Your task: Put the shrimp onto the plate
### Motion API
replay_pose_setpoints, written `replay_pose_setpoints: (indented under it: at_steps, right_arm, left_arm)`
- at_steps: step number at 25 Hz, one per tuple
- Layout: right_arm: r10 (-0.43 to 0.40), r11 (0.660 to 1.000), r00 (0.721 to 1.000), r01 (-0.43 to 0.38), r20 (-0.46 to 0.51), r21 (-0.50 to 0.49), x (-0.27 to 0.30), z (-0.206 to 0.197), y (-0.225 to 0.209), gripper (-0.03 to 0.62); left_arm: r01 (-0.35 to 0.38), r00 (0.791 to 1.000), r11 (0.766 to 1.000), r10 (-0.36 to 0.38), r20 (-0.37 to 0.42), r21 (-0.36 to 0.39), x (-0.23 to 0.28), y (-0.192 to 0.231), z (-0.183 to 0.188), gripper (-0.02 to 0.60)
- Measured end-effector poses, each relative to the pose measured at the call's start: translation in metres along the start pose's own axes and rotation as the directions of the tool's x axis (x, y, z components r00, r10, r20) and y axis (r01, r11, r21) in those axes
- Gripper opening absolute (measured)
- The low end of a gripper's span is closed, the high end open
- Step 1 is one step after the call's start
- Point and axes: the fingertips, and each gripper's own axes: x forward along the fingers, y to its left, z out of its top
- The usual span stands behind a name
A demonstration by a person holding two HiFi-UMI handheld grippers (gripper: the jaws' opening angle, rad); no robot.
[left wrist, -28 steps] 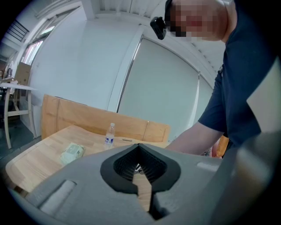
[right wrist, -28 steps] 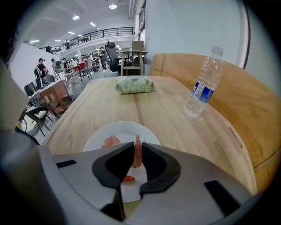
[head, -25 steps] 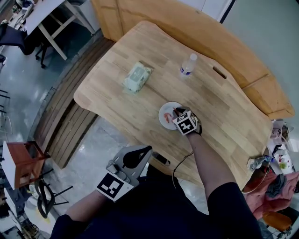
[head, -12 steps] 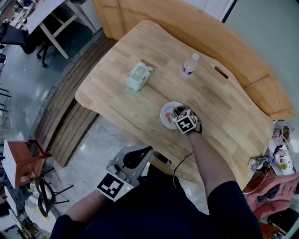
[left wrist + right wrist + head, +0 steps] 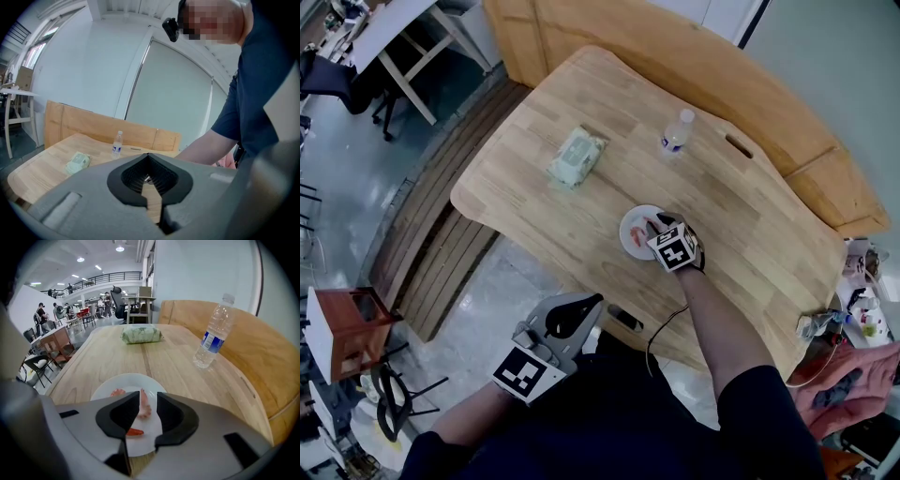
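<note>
A small white plate (image 5: 628, 223) sits near the front edge of the wooden table (image 5: 581, 216). On the plate (image 5: 108, 387) lies a pink shrimp (image 5: 144, 405), and a second pink piece (image 5: 117, 392) lies to its left. My right gripper (image 5: 656, 225) hangs over the plate, pointing steeply down. Its jaws have just been opening. My right gripper (image 5: 147, 397) now stands open, with the shrimp lying free between the pads and touching neither. My left gripper (image 5: 574, 314) is held off the table near my body. In its own view my left gripper (image 5: 148, 155) is shut on nothing.
A clear water bottle (image 5: 677, 131) stands at the far side of the table. A green wipes pack (image 5: 577, 155) lies at the far left. A slot (image 5: 739, 145) is cut in the tabletop. A wooden panel (image 5: 694, 47) stands behind the table, and the floor is close in front.
The right gripper stays over the plate and the left gripper has not moved. Only the head camera has shifted slightly.
</note>
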Motion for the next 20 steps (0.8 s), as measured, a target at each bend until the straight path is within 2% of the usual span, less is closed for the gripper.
replay_pose_setpoints:
  at_steps: [8,14,20]
  right_arm:
    - [-0.052,0.994,0.988,0.037,0.143,0.108,-0.059,0.016,0.01,0.114]
    - [-0.073,0.98,0.975,0.032,0.208,0.194,-0.108,0.009,0.048,0.114]
    - [-0.09,0.967,0.949,0.01,0.301,0.256,-0.162,0.022,0.085,0.112]
  left_arm:
    - [0.056,0.998,0.998,-0.057,0.019,0.024,-0.003,-0.01,0.009,0.005]
    - [0.113,0.993,0.992,-0.115,0.022,0.056,-0.008,-0.023,0.014,0.005]
    - [0.174,0.984,0.98,-0.176,0.006,0.098,-0.016,-0.034,0.01,0.005]
